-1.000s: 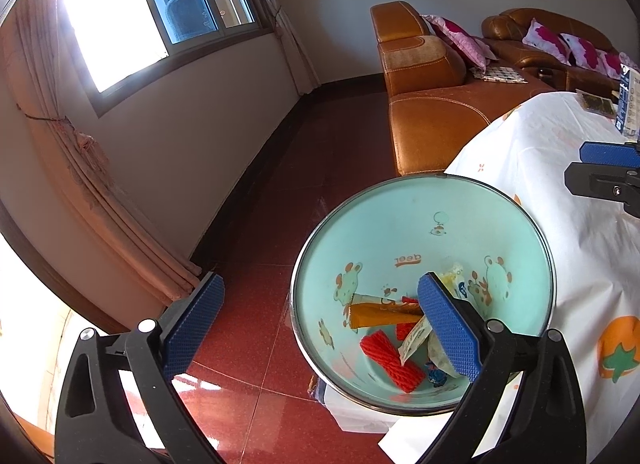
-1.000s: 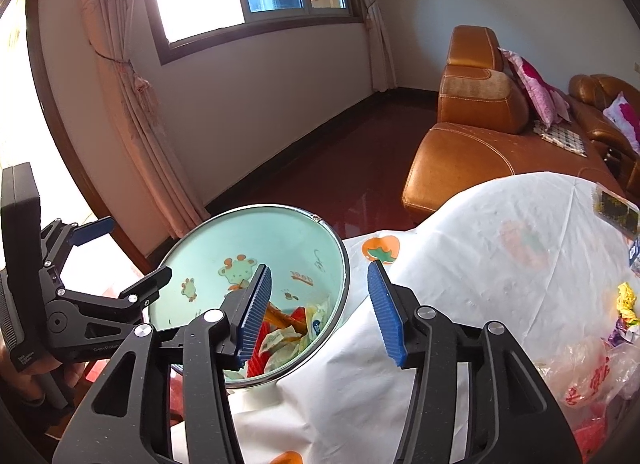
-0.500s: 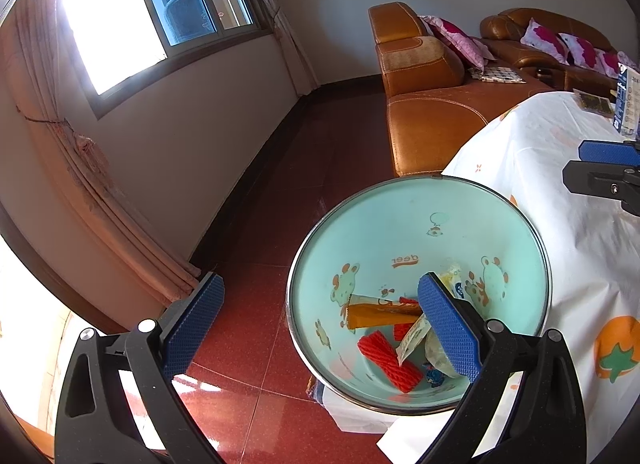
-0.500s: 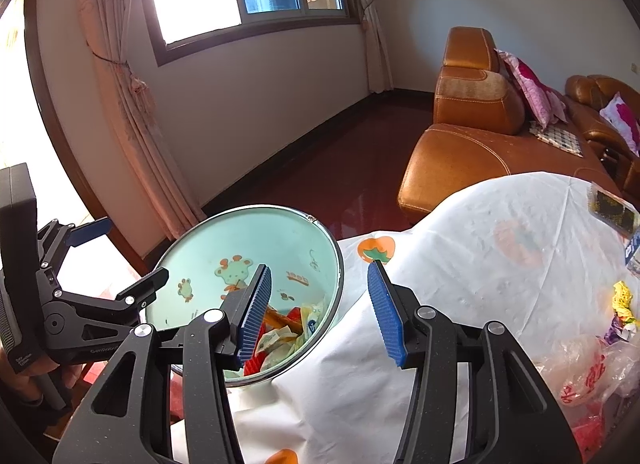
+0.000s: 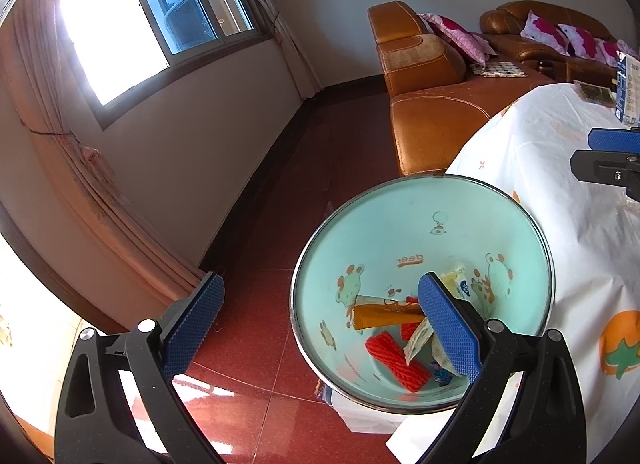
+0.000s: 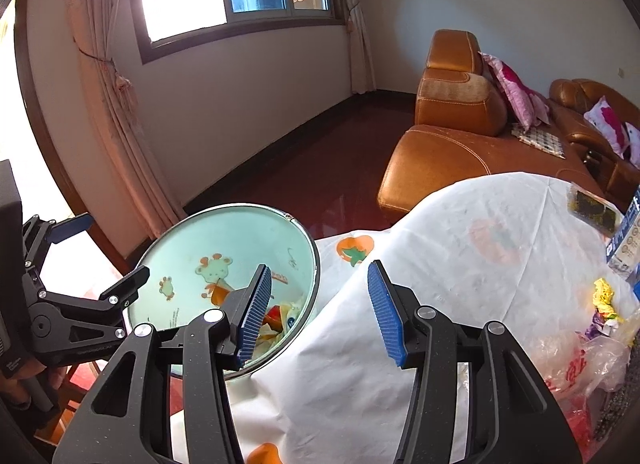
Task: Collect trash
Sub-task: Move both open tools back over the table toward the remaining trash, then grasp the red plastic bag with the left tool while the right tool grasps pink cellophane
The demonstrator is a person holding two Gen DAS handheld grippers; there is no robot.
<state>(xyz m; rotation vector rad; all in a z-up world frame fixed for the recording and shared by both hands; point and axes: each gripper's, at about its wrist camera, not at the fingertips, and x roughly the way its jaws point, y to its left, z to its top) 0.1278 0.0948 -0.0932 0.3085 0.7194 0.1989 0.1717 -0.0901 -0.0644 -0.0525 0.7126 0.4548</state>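
Note:
A mint-green bin [image 5: 404, 223] with cartoon animals stands beside the table's edge, also in the right wrist view [image 6: 224, 240]. Inside lie an orange wrapper [image 5: 384, 314], a red net sleeve [image 5: 396, 362] and pale wrappers [image 5: 460, 284]. My left gripper [image 5: 319, 282] hangs open and wide over the bin's near rim, its right finger over the trash. My right gripper [image 6: 319, 270] is open with nothing between its fingers, above the white tablecloth [image 6: 460, 264] next to the bin. A crumpled yellow wrapper [image 6: 604, 296] and a clear plastic bag [image 6: 572, 368] lie on the table at right.
A dark packet [image 6: 592, 207] and a blue box [image 6: 628, 232] sit at the table's far right. An orange leather sofa [image 6: 452, 143] stands behind the table. Red tiled floor [image 5: 256, 404] spreads left of the bin, with curtains [image 5: 108, 191] along the wall.

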